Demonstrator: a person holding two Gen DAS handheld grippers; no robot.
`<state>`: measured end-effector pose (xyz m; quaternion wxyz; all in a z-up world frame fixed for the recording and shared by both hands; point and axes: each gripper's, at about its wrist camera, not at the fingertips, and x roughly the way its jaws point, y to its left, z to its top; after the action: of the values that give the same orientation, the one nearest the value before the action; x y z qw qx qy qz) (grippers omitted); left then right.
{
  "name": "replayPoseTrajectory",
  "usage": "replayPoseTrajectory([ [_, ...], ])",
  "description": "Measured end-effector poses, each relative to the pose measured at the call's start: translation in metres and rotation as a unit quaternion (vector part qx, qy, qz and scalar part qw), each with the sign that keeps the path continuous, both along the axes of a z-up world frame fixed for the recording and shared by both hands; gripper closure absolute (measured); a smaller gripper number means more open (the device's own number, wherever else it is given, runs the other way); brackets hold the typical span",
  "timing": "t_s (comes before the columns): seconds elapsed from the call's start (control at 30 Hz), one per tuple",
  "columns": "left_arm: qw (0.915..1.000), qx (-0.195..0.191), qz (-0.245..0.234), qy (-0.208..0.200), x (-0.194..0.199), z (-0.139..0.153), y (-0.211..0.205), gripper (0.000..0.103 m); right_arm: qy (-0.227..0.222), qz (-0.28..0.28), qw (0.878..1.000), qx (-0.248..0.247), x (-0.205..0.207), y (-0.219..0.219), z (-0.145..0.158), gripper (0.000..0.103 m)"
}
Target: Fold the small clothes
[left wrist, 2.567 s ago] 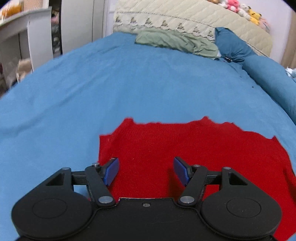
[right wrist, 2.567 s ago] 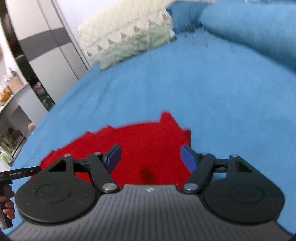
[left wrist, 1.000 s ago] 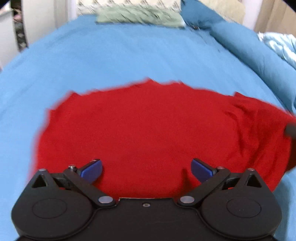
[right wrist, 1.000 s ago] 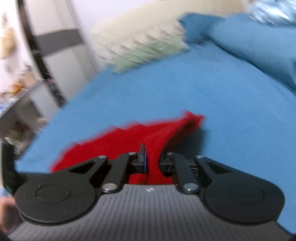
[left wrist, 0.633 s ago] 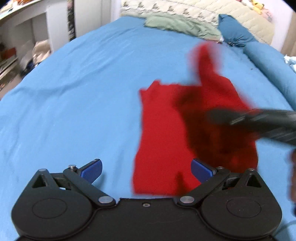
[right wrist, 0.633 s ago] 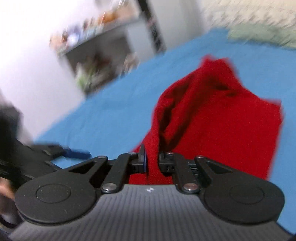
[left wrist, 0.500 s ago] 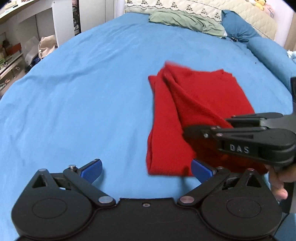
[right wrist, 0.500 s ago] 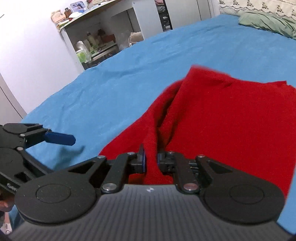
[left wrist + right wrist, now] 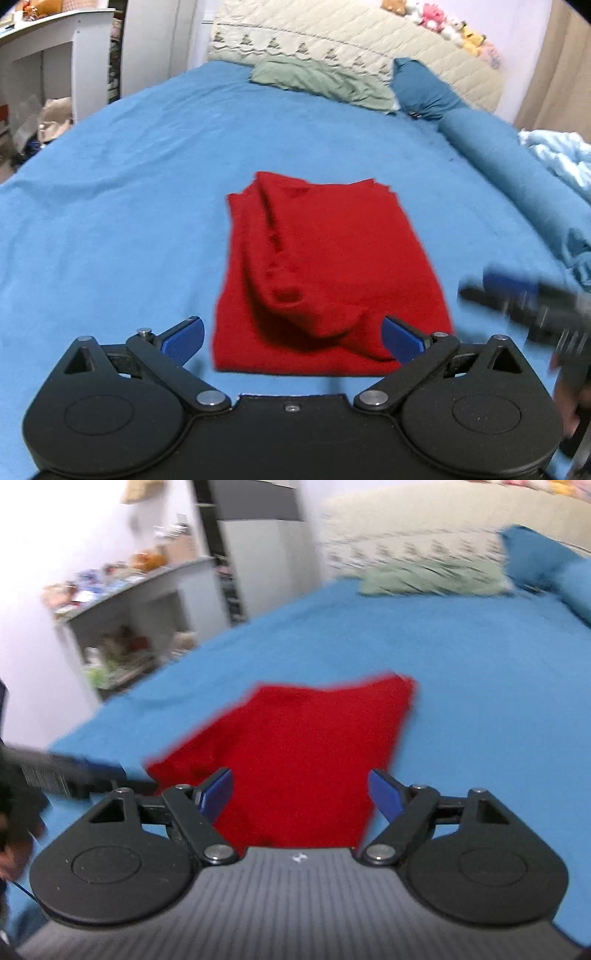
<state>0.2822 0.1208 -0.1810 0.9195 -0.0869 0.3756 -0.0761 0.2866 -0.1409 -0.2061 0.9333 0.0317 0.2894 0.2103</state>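
Observation:
A red garment (image 9: 325, 266) lies folded over on the blue bed sheet (image 9: 110, 206), with a bunched ridge along its left side. My left gripper (image 9: 291, 338) is open and empty, just short of the garment's near edge. My right gripper (image 9: 300, 794) is open and empty above the garment (image 9: 306, 746); it shows blurred at the right in the left wrist view (image 9: 517, 295). The left gripper shows blurred at the left in the right wrist view (image 9: 74, 771).
A green pillow (image 9: 321, 81) and a beige quilted headboard (image 9: 351, 40) stand at the bed's far end. A blue bolster (image 9: 517, 166) and a light blue blanket (image 9: 557, 147) lie along the right. A white desk (image 9: 48, 44) stands left of the bed.
My right gripper carried one side of the red garment over onto the other, then opened and let go. It has drawn back to the right. My left gripper stayed open.

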Motion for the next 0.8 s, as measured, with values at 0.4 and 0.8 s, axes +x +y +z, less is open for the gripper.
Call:
replayPoseTrajectory([
  [0.4,0.9968,-0.055,0.046,0.035,0.031,-0.023,0.004,0.03,0.037,-0.079,0.995,-0.042,-0.006,0.027,-0.065,0.009],
  [0.8,0.9938,-0.088,0.052,0.043,0.03,-0.019,0.024,0.094,0.004,-0.126,0.987,-0.099,0.001,0.023,-0.061,0.021],
])
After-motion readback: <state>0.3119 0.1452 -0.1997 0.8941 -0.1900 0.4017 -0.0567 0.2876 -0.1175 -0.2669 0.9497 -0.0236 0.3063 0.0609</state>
